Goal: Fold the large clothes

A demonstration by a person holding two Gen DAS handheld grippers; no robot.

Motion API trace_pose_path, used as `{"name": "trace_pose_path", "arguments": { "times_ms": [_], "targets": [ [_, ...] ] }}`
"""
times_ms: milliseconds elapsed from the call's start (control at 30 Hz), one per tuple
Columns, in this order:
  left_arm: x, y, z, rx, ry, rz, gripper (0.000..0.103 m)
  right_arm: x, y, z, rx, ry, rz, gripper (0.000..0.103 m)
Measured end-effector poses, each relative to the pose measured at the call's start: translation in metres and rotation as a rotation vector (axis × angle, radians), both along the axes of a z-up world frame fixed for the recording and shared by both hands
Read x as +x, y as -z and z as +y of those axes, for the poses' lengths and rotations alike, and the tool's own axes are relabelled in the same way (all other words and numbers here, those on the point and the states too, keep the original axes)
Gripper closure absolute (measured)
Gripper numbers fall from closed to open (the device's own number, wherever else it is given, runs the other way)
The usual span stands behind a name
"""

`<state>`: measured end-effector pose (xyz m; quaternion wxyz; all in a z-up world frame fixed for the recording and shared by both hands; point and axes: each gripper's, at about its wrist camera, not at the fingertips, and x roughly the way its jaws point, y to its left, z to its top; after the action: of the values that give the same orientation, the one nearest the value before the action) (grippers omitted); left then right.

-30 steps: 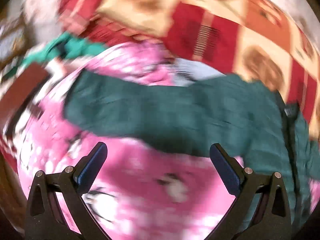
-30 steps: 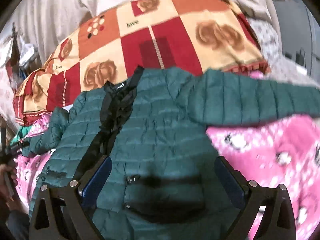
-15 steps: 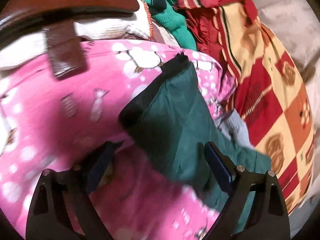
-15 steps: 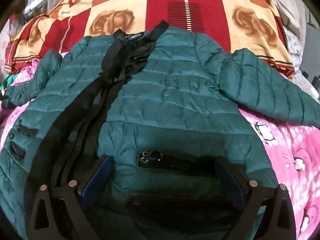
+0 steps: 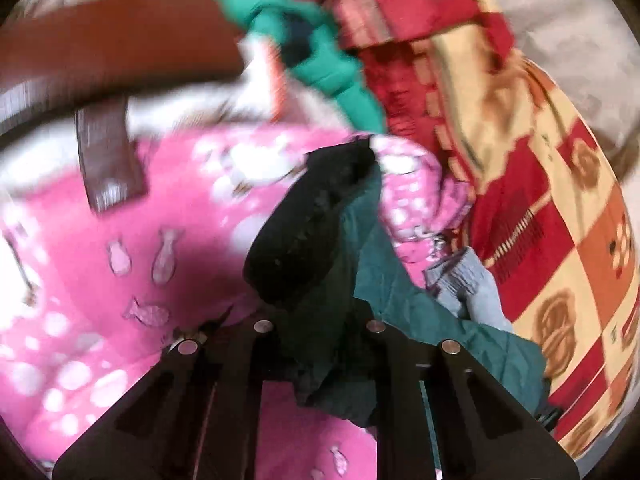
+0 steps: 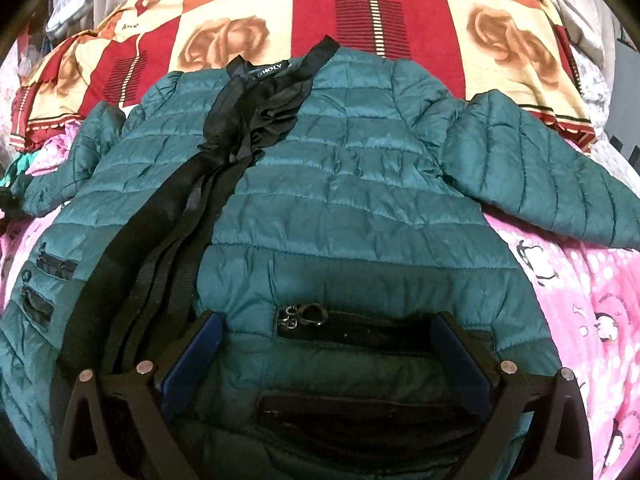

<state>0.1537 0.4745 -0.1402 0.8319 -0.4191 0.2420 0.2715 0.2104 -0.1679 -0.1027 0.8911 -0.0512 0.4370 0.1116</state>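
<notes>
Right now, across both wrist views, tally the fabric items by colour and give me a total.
Dark green: 1, the quilted puffer jacket
Pink: 1, the penguin-print blanket
Red, orange and cream: 1, the rose-patterned checked blanket
Bright teal: 1, the bunched garment
Grey: 1, the small crumpled cloth
Total: 5

The left wrist view sits close over the jacket [image 5: 360, 272] sleeve, looking across the pink sheet [image 5: 120, 280]. The right wrist view hangs low above the jacket's [image 6: 340, 200] hem, facing its collar. Both share jacket, sheet [image 6: 580, 300] and checked blanket [image 5: 560, 200].
</notes>
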Motion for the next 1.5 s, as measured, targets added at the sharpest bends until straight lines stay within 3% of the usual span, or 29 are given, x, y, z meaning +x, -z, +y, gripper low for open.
{"name": "trace_pose_path", "arguments": {
  "times_ms": [133,400,533,767,1033,1167,1333,1500],
  "targets": [
    [0.008,-0.041,-0.022,0.101,0.083,0.002,0.091,-0.007,-0.008,-0.009,0.035,0.009,0.002,0.000],
    [0.065,-0.075,-0.114,0.142,0.325,-0.041,0.091,-0.028,-0.035,-0.042,0.044,0.053,-0.070,0.000],
    [0.093,-0.077,-0.172,0.145,0.438,-0.055,0.091,-0.034,-0.038,-0.056,-0.057,0.096,-0.103,0.000],
    [0.142,-0.078,-0.264,0.154,0.617,-0.050,0.091,-0.038,-0.028,-0.076,-0.196,0.125,-0.085,0.001],
    [0.186,-0.082,-0.360,0.099,0.785,-0.094,0.091,-0.031,-0.023,-0.091,-0.182,0.141,-0.036,0.001],
    [0.205,-0.088,-0.421,0.085,0.899,-0.122,0.091,-0.031,-0.029,-0.094,-0.153,0.150,-0.059,0.001],
    [0.223,-0.090,-0.492,0.079,1.034,-0.126,0.091,-0.027,-0.039,-0.118,-0.098,0.226,-0.073,0.001],
    [0.232,-0.079,-0.540,0.069,1.111,-0.104,0.091,-0.025,-0.042,-0.141,-0.061,0.285,-0.062,0.001]
  ]
}}
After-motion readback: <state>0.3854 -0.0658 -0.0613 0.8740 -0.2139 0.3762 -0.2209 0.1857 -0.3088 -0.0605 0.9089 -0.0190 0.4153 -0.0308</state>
